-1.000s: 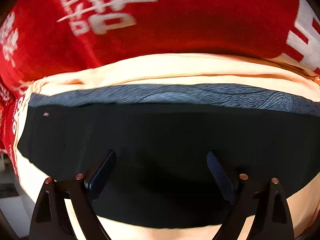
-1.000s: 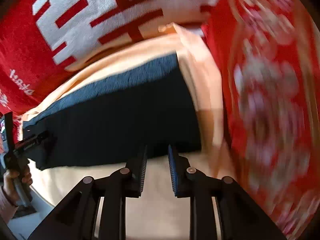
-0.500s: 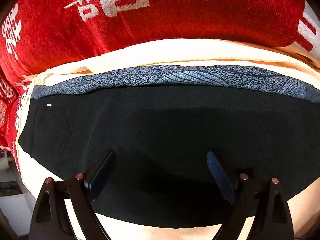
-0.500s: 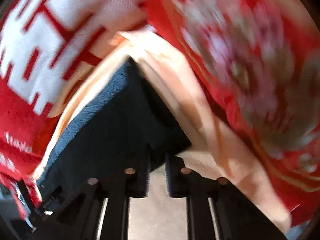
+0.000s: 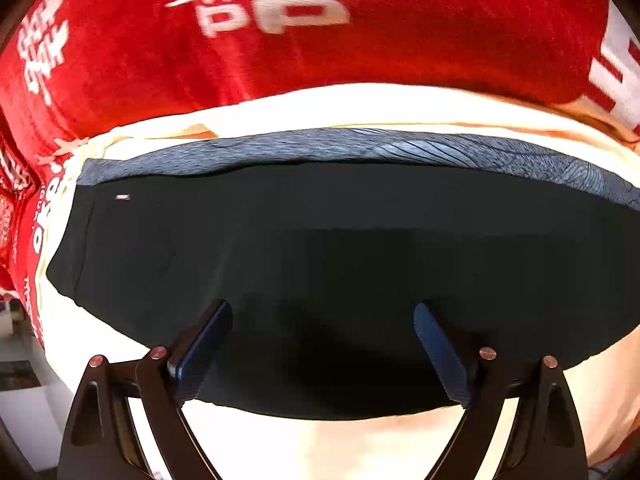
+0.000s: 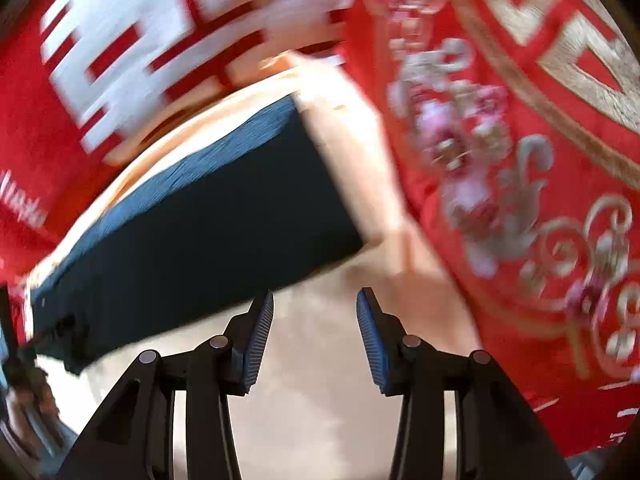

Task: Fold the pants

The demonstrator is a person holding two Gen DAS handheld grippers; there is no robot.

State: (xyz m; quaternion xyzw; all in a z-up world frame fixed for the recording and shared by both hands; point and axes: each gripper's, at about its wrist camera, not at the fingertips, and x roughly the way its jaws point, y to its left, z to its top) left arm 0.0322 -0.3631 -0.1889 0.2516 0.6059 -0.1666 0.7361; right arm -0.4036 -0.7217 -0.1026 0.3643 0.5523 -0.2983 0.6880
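Note:
The black pants (image 5: 320, 264) lie folded in a long flat band on a cream cloth (image 5: 328, 444), with a blue-grey patterned strip (image 5: 400, 148) along their far edge. My left gripper (image 5: 322, 312) is open and empty, its fingers over the near part of the pants. In the right wrist view the pants (image 6: 208, 232) lie to the left, their right end ahead of the gripper. My right gripper (image 6: 315, 300) is open and empty over the cream cloth (image 6: 320, 400), just off the pants' near right corner.
A red blanket with white characters (image 5: 280, 40) lies beyond the cream cloth. A red embroidered cloth (image 6: 540, 160) fills the right side of the right wrist view. The other gripper and a hand (image 6: 20, 360) show at its far left edge.
My right gripper has opened and let go of the pants' right end, and has swung back so the pants lie to its left. The left gripper stayed open, with the view shifting slightly.

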